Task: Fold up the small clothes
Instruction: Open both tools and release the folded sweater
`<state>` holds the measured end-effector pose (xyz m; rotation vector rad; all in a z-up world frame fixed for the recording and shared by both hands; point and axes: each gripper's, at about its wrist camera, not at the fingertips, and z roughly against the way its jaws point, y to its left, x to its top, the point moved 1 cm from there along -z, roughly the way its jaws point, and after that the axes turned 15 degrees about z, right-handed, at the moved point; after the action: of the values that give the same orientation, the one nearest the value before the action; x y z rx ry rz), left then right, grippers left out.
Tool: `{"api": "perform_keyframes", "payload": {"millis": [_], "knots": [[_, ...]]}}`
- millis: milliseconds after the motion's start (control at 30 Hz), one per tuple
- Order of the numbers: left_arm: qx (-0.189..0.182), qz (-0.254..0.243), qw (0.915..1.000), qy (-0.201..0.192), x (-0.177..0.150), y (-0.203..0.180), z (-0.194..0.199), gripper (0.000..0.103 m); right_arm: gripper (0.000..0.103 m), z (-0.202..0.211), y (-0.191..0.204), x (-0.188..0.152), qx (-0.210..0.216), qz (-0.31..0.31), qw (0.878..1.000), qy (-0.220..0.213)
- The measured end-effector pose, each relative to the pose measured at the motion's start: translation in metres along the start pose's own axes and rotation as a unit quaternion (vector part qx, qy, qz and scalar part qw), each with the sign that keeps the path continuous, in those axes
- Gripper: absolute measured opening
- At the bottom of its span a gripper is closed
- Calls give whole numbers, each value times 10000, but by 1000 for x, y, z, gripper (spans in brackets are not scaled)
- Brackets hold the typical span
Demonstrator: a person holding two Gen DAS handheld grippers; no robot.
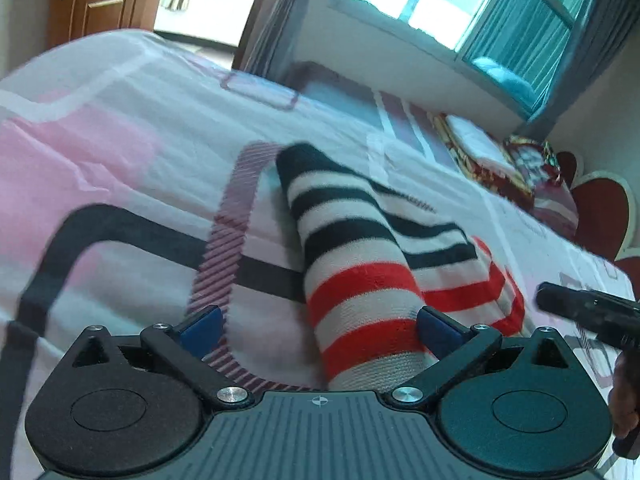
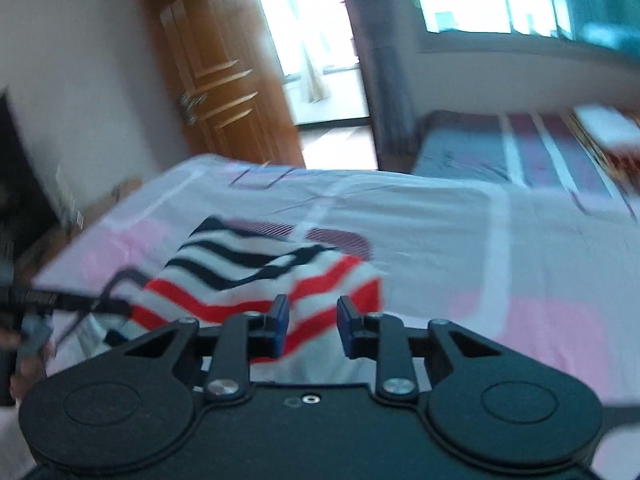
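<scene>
Here, a knitted garment striped in black, red and white point(image 1: 360, 264) lies folded on a pink-and-white patterned bedsheet point(image 1: 100, 152), a brown wooden door point(image 2: 216, 72) beyond. The left gripper point(image 1: 320, 324) stands wide apart astride the garment's near end; the right gripper point(image 2: 312, 320), angled down above it, is narrowly parted on nothing.

A bed point(image 1: 120, 128) covered by a pink, white and grey patterned sheet is seen across the middle of both views. A brown panelled door point(image 2: 216, 76) is set in a pale wall at upper left, beside a bright doorway. A daylit window point(image 1: 480, 4) with teal curtains is placed at upper right.
</scene>
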<state>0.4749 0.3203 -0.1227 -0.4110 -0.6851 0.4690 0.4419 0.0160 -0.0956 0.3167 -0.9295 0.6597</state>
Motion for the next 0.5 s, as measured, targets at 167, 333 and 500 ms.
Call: {"api": "perform_keyframes", "payload": {"millis": [167,333,500], "knots": [[163,158,9997,101,-8,11,-14,103,19,-40,17,-12,-296,572,9940,887],[250,-7,9997,28,-9,3,-11,103,22,-33,4,-22,-397,121,9962,764],[84,-260,9995,-183,-26,0,32,102,25,13,12,-23,-541,-115,9975,444]]}}
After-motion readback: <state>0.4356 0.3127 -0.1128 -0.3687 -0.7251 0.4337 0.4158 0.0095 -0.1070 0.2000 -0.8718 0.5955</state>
